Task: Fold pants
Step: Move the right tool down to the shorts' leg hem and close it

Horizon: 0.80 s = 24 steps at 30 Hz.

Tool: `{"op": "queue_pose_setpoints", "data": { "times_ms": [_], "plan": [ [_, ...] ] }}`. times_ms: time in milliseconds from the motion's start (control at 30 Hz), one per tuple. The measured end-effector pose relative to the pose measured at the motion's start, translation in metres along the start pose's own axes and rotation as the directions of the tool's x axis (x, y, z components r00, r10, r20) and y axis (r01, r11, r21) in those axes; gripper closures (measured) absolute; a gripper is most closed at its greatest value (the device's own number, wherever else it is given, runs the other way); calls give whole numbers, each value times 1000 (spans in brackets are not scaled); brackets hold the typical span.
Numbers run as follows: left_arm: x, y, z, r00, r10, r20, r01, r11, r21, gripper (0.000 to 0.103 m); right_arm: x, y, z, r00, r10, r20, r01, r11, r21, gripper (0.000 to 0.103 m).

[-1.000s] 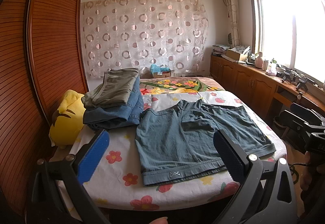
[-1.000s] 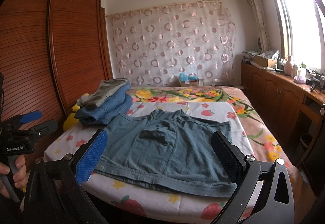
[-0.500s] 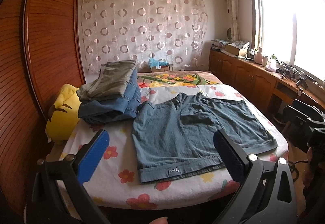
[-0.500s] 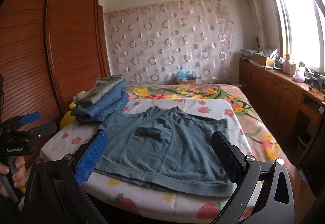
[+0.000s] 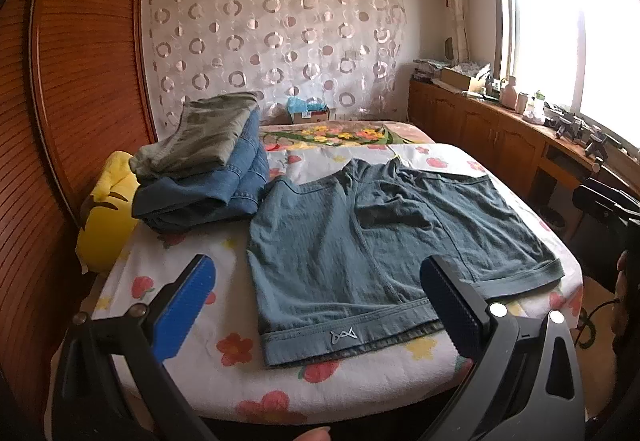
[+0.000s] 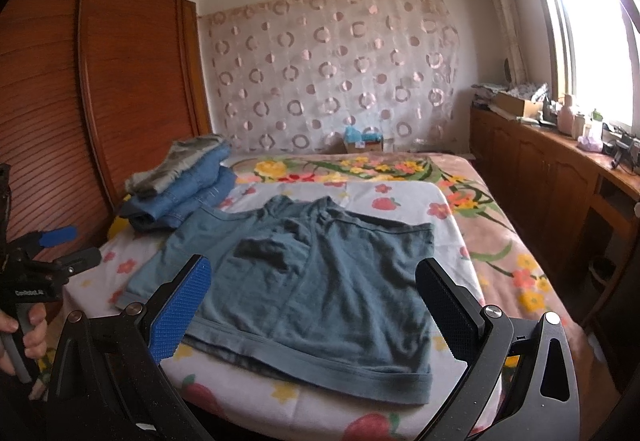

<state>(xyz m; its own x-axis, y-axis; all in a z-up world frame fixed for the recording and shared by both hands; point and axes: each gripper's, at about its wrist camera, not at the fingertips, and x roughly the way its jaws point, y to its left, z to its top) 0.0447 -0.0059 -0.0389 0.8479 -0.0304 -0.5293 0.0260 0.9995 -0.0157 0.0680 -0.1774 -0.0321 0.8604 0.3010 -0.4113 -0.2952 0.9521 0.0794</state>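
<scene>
A pair of teal-blue denim shorts (image 5: 376, 245) lies spread flat on the flowered bed sheet (image 5: 192, 281), leg hems toward me. It also shows in the right wrist view (image 6: 316, 281). My left gripper (image 5: 320, 305) is open and empty, hovering over the bed's near edge in front of the left leg hem. My right gripper (image 6: 316, 305) is open and empty, hovering above the right leg hem. The left gripper also shows at the left edge of the right wrist view (image 6: 52, 253).
A stack of folded jeans and olive pants (image 5: 208, 157) sits at the bed's back left beside a yellow plush (image 5: 104, 217). A wooden wardrobe (image 5: 60, 81) runs along the left. A wooden cabinet (image 5: 500, 137) with clutter stands under the window at right.
Both grippers have moved forward and slightly down toward the shorts; the shorts appear larger and nearer. Both stay open. The shorts have not moved.
</scene>
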Motion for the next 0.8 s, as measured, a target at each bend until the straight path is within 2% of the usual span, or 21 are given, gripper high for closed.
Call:
{"op": "queue_pose_setpoints", "data": {
  "times_ms": [100,267,467,567,633,733,800],
  "plan": [
    [8,0,-1,1000,-14,-4,14,1000,7,0,8,-7,-1,1000,-7,-20,7,1000,-5,0],
    [24,-3,0,999,-49,-19,49,998,29,0,20,-18,3,995,-92,-34,90,994,-62,0],
    [40,-8,3,995,-97,-37,99,994,49,0,36,-37,7,994,-81,-74,77,995,-65,5],
    [50,-8,5,990,-126,-58,129,990,56,0,47,-48,9,992,-75,-98,69,996,-60,13],
    [54,-9,5,988,-138,-72,143,988,63,0,54,-52,11,990,-73,-118,67,996,-60,23],
    [61,-10,4,984,-157,-90,163,984,69,0,71,-60,12,985,-68,-160,59,997,-57,33],
    [67,-11,0,980,-166,-112,174,983,67,0,85,-68,12,979,-70,-190,60,997,-58,35]
  ]
}}
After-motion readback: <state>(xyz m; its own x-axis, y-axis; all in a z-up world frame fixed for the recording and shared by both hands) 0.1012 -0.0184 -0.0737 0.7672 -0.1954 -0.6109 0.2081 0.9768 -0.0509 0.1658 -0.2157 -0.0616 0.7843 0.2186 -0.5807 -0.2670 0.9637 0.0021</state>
